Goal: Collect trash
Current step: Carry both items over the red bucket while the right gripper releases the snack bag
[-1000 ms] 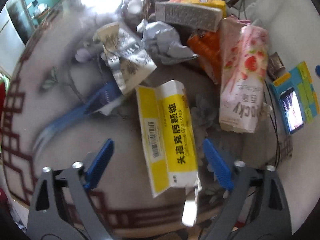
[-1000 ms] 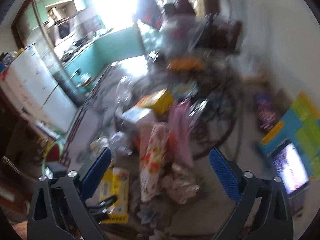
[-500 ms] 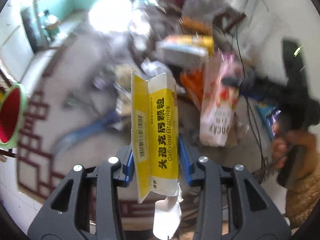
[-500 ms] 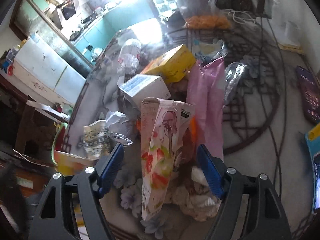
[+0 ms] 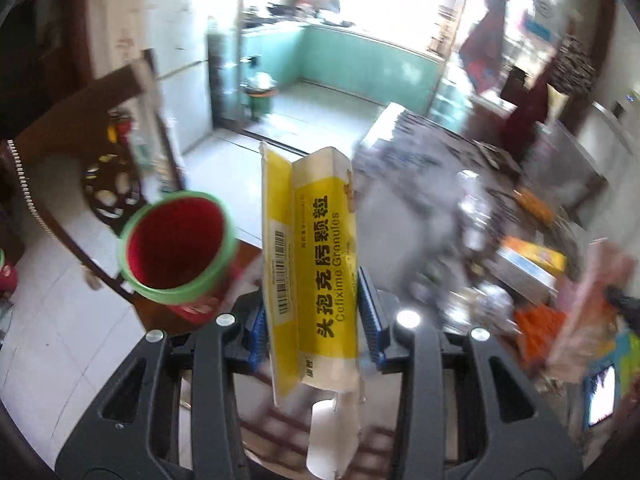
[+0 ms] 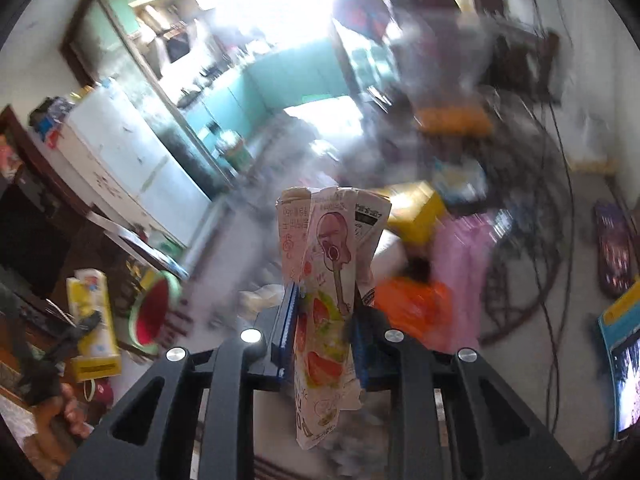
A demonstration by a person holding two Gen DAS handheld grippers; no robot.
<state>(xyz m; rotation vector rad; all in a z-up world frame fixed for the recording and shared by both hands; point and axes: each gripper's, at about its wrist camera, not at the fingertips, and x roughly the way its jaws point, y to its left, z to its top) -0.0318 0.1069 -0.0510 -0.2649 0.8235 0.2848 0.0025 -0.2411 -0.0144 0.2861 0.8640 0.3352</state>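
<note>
Carry-to-bin step in hand: left gripper (image 5: 314, 320) clamps the yellow medicine box (image 5: 312, 272), right gripper (image 6: 320, 332) clamps the strawberry snack wrapper (image 6: 324, 320); next, release over the red bin (image 5: 176, 240), left of the left fingers.

We see a flat yellow and white medicine box (image 5: 310, 280) standing up tall, held off the table. A pink snack wrapper (image 6: 326, 304) with strawberries stands up too. A red bin (image 5: 176, 246) with a green rim sits open.
</note>
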